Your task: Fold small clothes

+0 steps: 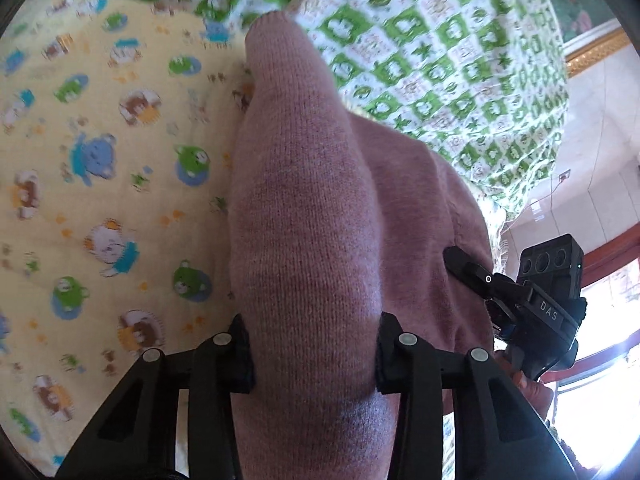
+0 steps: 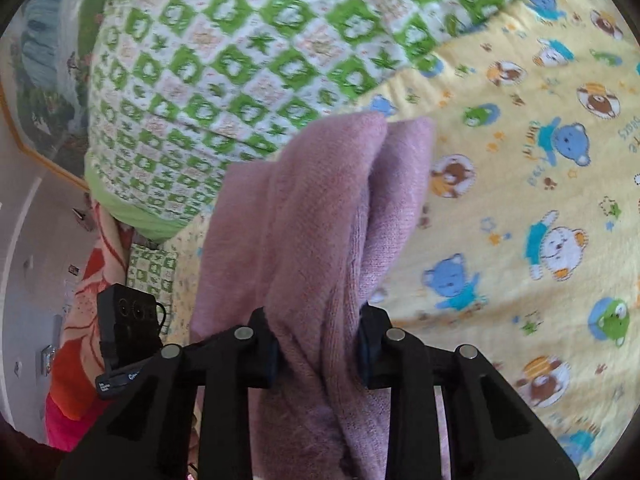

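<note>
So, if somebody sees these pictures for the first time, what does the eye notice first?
First, the pink knitted garment fills the middle of both views, bunched between the jaws of the left gripper and the right gripper. Under it lies a yellow sheet with cartoon bears. Behind it, a green and white checked quilt is piled at the top of both views.
</note>
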Action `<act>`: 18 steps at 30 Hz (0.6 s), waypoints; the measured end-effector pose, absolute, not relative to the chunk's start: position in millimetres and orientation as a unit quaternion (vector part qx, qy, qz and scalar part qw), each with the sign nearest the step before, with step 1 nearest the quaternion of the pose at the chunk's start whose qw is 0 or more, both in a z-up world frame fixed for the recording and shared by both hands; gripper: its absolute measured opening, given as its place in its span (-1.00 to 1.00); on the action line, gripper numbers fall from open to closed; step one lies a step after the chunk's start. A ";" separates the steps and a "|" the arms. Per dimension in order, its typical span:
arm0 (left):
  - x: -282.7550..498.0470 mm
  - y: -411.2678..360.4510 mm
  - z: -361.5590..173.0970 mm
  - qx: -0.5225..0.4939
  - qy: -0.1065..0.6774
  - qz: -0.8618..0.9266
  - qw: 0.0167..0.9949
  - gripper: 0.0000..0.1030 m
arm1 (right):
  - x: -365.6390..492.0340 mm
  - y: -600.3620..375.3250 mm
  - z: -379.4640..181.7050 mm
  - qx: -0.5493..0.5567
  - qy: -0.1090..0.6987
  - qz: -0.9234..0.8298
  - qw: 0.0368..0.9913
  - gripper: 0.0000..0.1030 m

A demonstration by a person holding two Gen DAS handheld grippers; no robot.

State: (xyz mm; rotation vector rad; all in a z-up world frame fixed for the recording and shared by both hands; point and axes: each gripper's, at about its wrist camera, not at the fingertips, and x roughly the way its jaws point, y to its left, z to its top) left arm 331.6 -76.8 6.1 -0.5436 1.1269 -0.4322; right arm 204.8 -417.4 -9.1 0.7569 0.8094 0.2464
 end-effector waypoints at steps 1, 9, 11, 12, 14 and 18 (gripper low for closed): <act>326.9 -70.8 11.2 -0.252 0.520 -0.199 0.792 -0.21 | 203.2 -410.5 -4.4 0.359 0.381 0.121 0.843 -0.42; 266.5 14.8 33.6 -0.260 0.508 -0.176 0.802 -0.21 | 191.7 -339.7 7.0 0.363 0.376 0.179 0.834 -0.43; 252.2 37.1 31.1 -0.264 0.508 -0.165 0.803 -0.21 | 191.7 -319.6 0.1 0.362 0.385 0.193 0.827 -0.43; 246.9 44.2 28.8 -0.268 0.509 -0.159 0.803 -0.21 | 191.4 -312.3 -3.8 0.362 0.390 0.198 0.823 -0.43; 234.5 62.7 23.8 -0.274 0.510 -0.147 0.802 -0.21 | 193.8 -293.6 -13.6 0.361 0.402 0.206 0.816 -0.43; 222.9 78.2 12.2 -0.281 0.509 -0.135 0.803 -0.21 | 199.8 -270.8 -27.5 0.355 0.420 0.216 0.807 -0.43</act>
